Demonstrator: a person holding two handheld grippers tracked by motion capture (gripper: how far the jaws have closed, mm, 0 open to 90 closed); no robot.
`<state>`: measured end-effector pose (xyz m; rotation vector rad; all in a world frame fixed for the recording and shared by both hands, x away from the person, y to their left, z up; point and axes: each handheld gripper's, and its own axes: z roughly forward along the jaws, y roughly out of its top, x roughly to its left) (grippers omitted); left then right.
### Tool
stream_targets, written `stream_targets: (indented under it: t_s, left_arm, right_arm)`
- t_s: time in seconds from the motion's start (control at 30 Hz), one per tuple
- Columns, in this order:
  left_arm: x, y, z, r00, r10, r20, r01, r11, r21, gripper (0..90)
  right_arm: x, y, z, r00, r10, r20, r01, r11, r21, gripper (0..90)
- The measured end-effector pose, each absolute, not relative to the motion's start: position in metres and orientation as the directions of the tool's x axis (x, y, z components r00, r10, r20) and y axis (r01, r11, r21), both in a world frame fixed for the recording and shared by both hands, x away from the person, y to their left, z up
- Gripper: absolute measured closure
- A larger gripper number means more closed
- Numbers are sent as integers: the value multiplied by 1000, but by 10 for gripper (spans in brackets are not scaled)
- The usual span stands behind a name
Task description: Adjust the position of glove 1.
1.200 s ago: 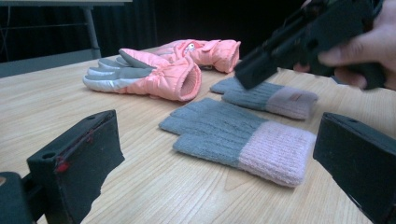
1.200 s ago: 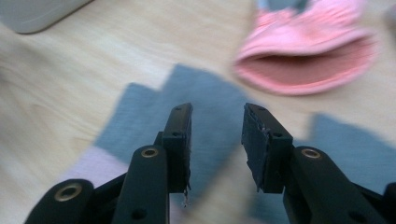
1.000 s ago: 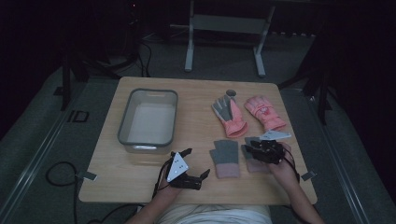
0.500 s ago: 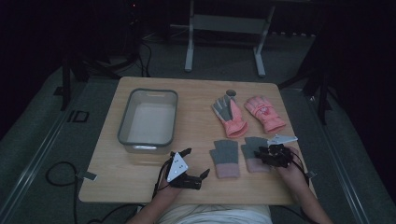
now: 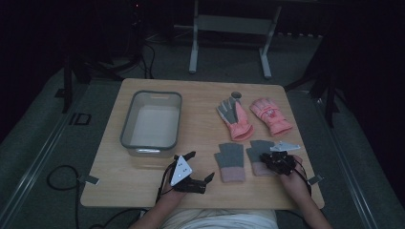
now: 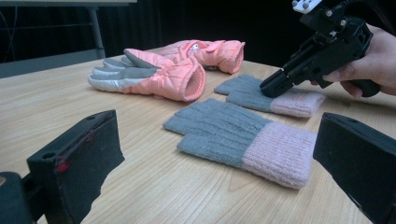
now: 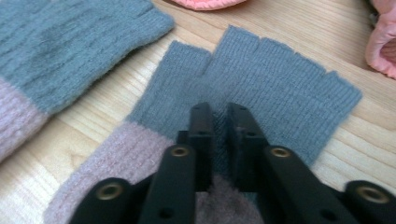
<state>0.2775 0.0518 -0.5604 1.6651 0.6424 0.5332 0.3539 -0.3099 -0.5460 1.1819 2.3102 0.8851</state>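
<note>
No words, numbers or brand names can be read anywhere. The pink glove (image 5: 271, 115) bears a small pale mark on its back, too blurred to make out.

the two fingerless gloves, the nearer (image 6: 243, 140) and the farther (image 7: 261, 93), are soft ribbed knit, matt grey with fuzzy pink cuffs. the pink ski gloves (image 6: 159, 74) look padded and smooth with a slight sheen, their palms a grey, leathery patch. the table (image 6: 37, 107) is pale wood grain with a smooth satin finish, the bin (image 5: 127, 125) translucent plastic, and both the left gripper (image 6: 210, 158) and the right gripper (image 7: 218, 112) are matt black plastic with brass-coloured rivets.
</note>
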Motion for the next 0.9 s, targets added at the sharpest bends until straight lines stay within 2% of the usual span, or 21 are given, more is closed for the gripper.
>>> stream_targets:
  t_s: [0.17, 0.23, 0.37, 0.5, 0.67, 0.9]
  left_arm:
    - [278, 52, -560, 740, 673, -5, 127, -132, 983, 5]
    - [278, 52, -560, 740, 673, -3, 125, -133, 983, 5]
    - [278, 52, -560, 741, 671, -5, 127, -132, 983, 5]
    - [278, 52, -560, 740, 673, -5, 128, -134, 983, 5]
    - [278, 51, -560, 740, 673, -1, 124, -136, 983, 5]
    - [278, 52, -560, 739, 673, 2, 122, -136, 983, 5]
  right_arm:
    - [348, -303, -547, -524, 845, -109, 568, 443, 694, 862]
    - [351, -305, -541, -514, 853, -84, 588, 422, 690, 867]
    - [349, -307, -530, -507, 856, -99, 567, 418, 710, 868]
    - [344, -308, -507, -523, 847, -100, 529, 414, 741, 868]
    - [338, -298, -467, -543, 838, -54, 492, 369, 788, 869]
    - [330, -263, -450, -592, 805, -37, 457, 374, 807, 869]
